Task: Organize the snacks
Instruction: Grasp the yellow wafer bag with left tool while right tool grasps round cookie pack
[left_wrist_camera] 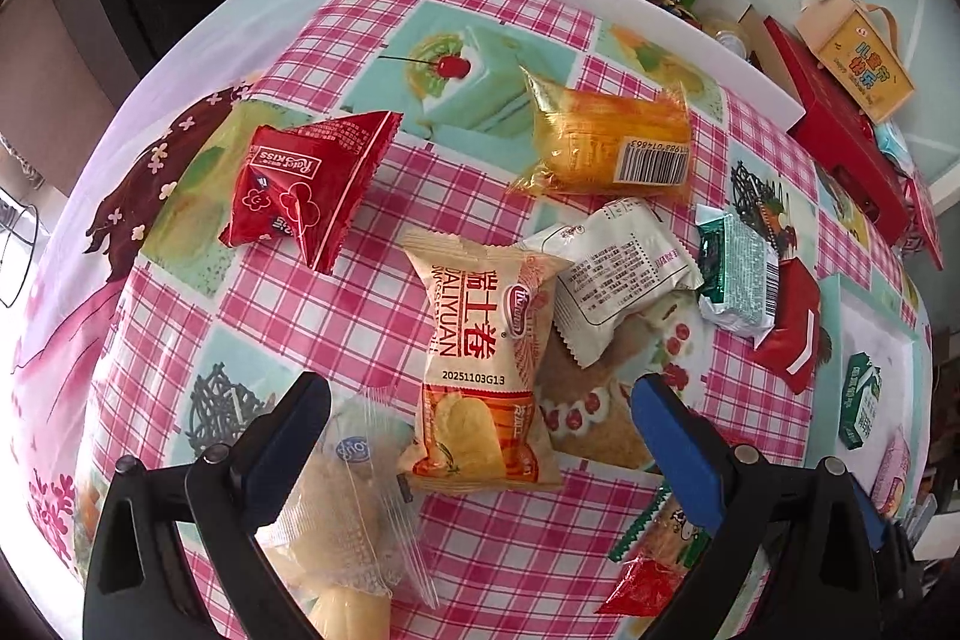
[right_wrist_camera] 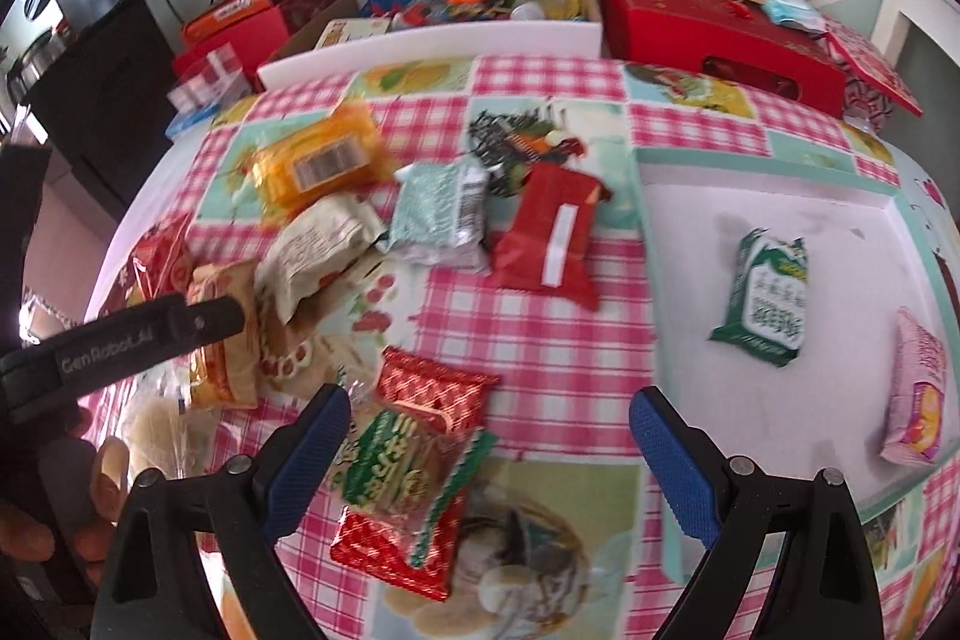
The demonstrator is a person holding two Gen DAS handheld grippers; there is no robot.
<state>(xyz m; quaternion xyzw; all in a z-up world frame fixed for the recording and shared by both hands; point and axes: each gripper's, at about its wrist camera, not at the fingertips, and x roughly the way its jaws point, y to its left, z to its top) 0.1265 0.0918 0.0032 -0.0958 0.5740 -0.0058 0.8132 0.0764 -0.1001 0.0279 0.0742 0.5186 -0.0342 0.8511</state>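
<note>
While both grippers' jaws stand spread and empty, white tray [right_wrist_camera: 690, 244] holding green packet [right_wrist_camera: 765, 295], pink packet [right_wrist_camera: 915, 397].

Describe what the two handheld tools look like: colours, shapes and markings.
Both look alike: the left tool and the right tool each have black plastic arms with round metal pivot screws, and blue textured pads on the inner faces. The right view shows "GenRobot.AI" in grey lettering on the left tool's black body.
</note>
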